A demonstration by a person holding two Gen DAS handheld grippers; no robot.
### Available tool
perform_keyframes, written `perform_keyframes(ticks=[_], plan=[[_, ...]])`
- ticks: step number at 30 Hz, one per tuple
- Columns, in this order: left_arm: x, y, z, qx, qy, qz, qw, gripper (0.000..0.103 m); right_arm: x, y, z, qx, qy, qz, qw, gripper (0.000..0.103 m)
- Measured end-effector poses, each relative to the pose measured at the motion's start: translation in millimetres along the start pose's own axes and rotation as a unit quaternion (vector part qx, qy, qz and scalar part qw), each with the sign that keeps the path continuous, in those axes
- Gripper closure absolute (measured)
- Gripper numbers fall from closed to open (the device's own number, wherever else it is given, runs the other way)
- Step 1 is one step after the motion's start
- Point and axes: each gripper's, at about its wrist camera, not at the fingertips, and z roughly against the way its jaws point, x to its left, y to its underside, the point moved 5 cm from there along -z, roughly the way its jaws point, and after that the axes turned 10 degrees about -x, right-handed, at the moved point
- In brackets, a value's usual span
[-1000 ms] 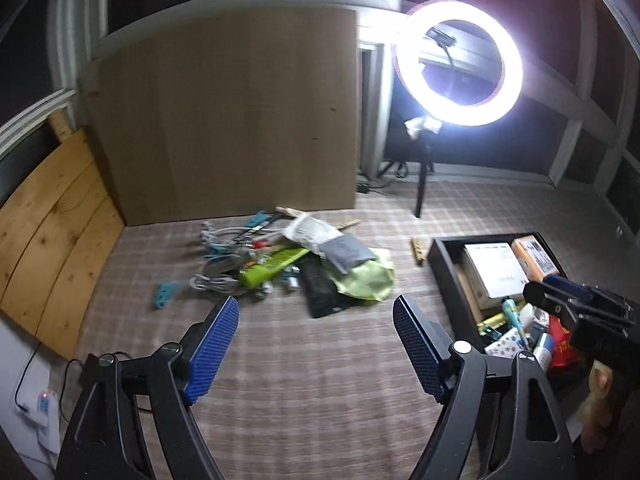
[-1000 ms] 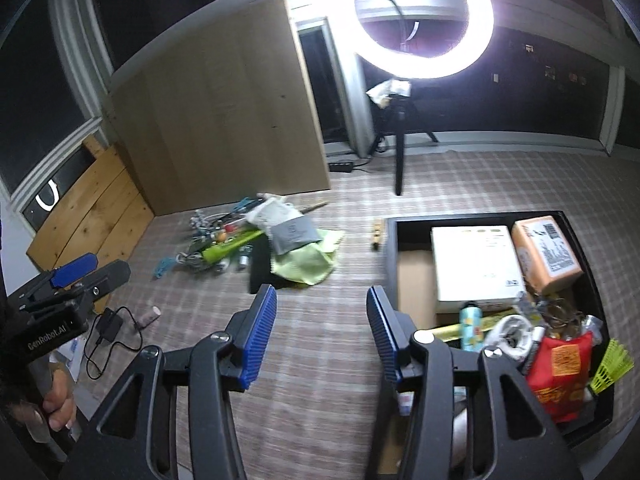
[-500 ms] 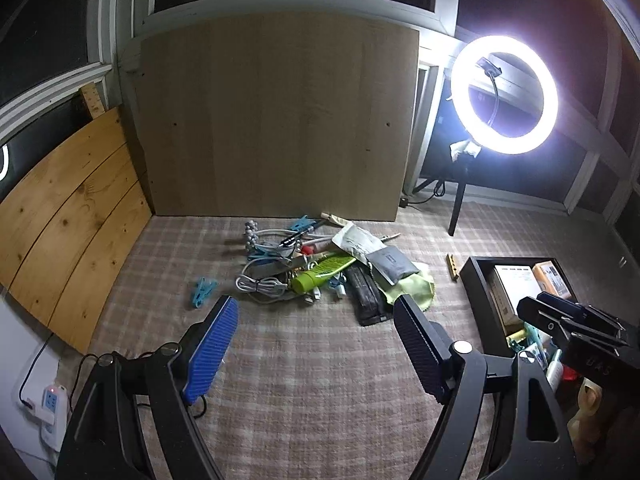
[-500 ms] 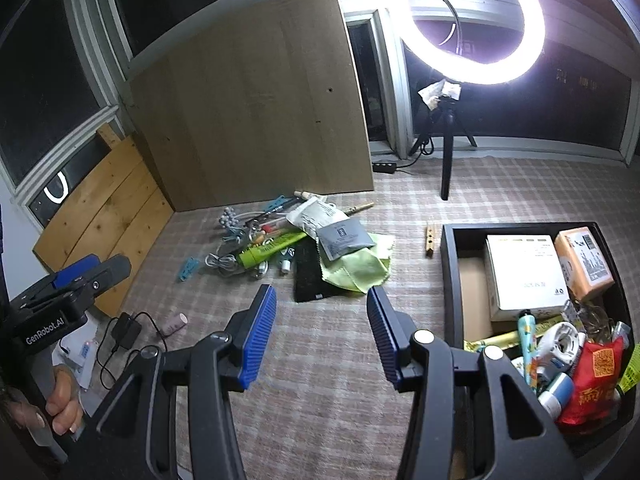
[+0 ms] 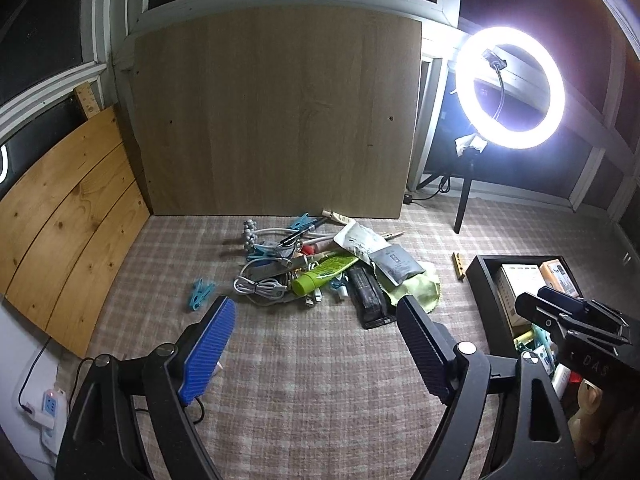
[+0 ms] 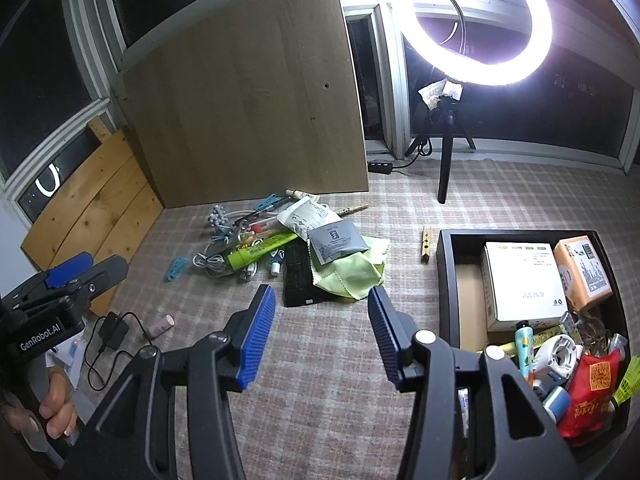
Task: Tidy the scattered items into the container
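Note:
A pile of scattered items lies on the checked carpet: a green tube, a white cable, a black flat case, a grey pouch on a yellow-green cloth, blue clips. A black container at right holds boxes and small items. My left gripper is open and empty, held above the carpet short of the pile. My right gripper is open and empty, near the container's left wall.
A wooden clothespin lies between pile and container. A ring light on a tripod stands behind. A wood panel leans on the back wall, planks at left. A charger with cable and a small pink tube lie at left.
Both grippers have swung left, so the pile has shifted toward the centre of each view and the container toward the right. Both stay open and empty.

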Motion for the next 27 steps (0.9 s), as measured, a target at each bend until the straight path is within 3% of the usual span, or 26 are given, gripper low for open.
perform_keyframes(ticks=[10,16,27], plan=[[4.9,0.8,-5.4,0.01,-0.008,0.007,0.9999,0.02,-2.4,2.9,-8.0,0.006,-0.004,0.003,1.0,0.05],[6.8,-0.3,-5.0,0.006,-0.011,0.009,0.9999,0.006,-4.5,3.0,-8.5,0.003,-0.003,0.003,1.0,0.05],[3.4,1.7,-5.1,0.01,-0.005,0.006,0.9999,0.005,-8.9,5.6,-10.8,0.007,0.003,0.0,1.0,0.05]])
